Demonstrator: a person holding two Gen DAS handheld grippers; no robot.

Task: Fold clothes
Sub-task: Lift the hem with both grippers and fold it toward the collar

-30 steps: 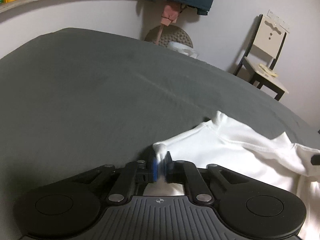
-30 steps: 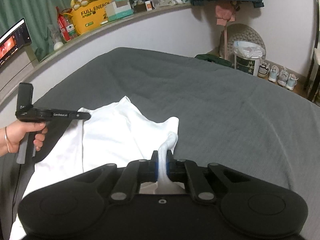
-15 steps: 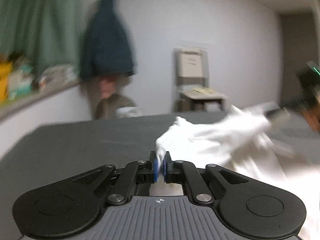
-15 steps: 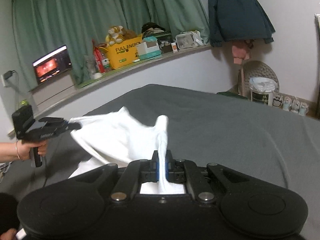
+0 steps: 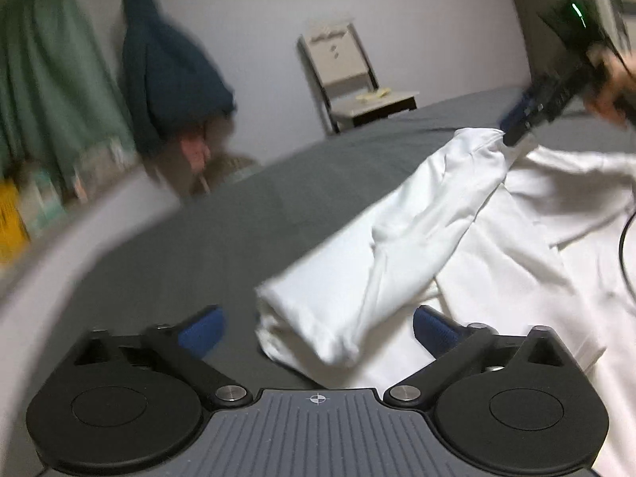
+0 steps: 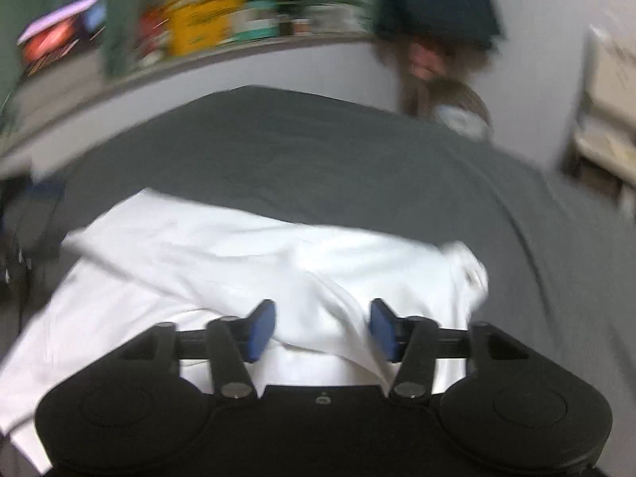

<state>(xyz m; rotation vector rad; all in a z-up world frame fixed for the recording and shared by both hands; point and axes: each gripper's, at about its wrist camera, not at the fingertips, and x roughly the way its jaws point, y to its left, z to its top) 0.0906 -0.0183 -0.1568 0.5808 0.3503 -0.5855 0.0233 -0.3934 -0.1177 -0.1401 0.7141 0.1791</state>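
The white garment lies on the dark grey bed, just ahead of both grippers. In the left wrist view the left gripper stands wide, its blue pads far apart, with nothing between them; a folded sleeve end of the garment lies just beyond the gap, nearer the right-hand pad. Farther ahead and to the right in that view, the right gripper is held by a hand at the far end of that sleeve; whether it touches the cloth there cannot be told.

In the right wrist view the right gripper is also wide, and the garment spreads across the bed directly in front, a ridge of cloth running between the parted pads without being pinched.

Far ahead to the left, a shelf carries a yellow box and other blurred things; what the box contains cannot be made out. A dark blue coat hangs on the wall, and a chair stands beyond the bed.
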